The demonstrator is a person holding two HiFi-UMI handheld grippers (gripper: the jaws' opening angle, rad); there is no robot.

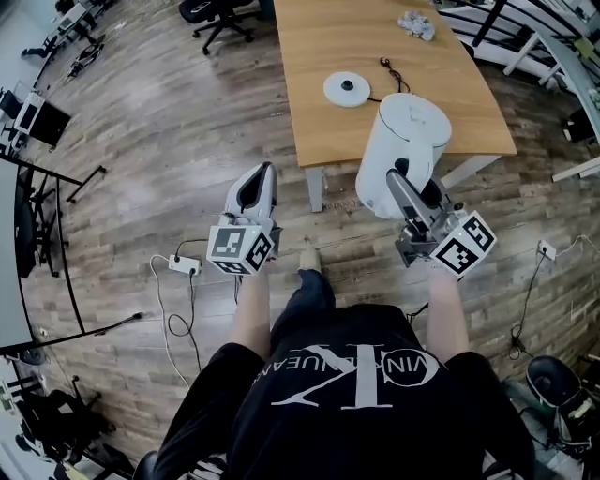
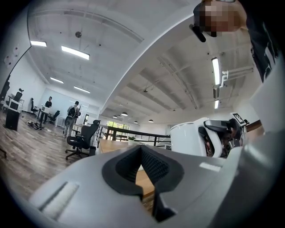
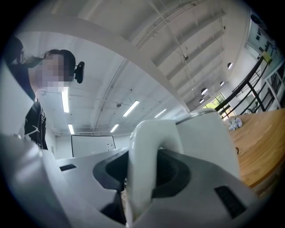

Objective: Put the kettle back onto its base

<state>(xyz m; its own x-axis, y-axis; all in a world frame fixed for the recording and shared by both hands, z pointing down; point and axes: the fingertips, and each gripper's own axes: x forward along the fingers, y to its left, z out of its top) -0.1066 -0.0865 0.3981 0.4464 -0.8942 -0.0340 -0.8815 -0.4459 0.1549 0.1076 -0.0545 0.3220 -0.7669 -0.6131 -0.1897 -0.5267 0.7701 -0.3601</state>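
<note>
Head view, person standing at the near end of a wooden surface (image 1: 309, 47). The right hand-held gripper (image 1: 405, 187) is clamped on the handle (image 3: 149, 147) of a white electric kettle (image 1: 398, 141), its jaws closed around the handle loop. The kettle hangs upright, long axis near vertical, over the near right edge of the surface, with the handle towards the person. Its round white base (image 1: 347, 88) lies flat on the surface, up and to the left of the kettle in the frame, with bare wood between the two. The base's black cord (image 1: 380, 66) trails off towards the top of the frame.

The left hand-held gripper (image 1: 258, 178) points ahead over the floor at lower left, jaws pressed together on nothing. It lies farther from the base than the right one does.

A crumpled cloth (image 1: 417, 23) sits at the far end of the surface. The room is an open office with plank flooring (image 1: 141, 141), an office chair (image 1: 220, 14) at top and a power strip (image 1: 183, 265) on the floor.
</note>
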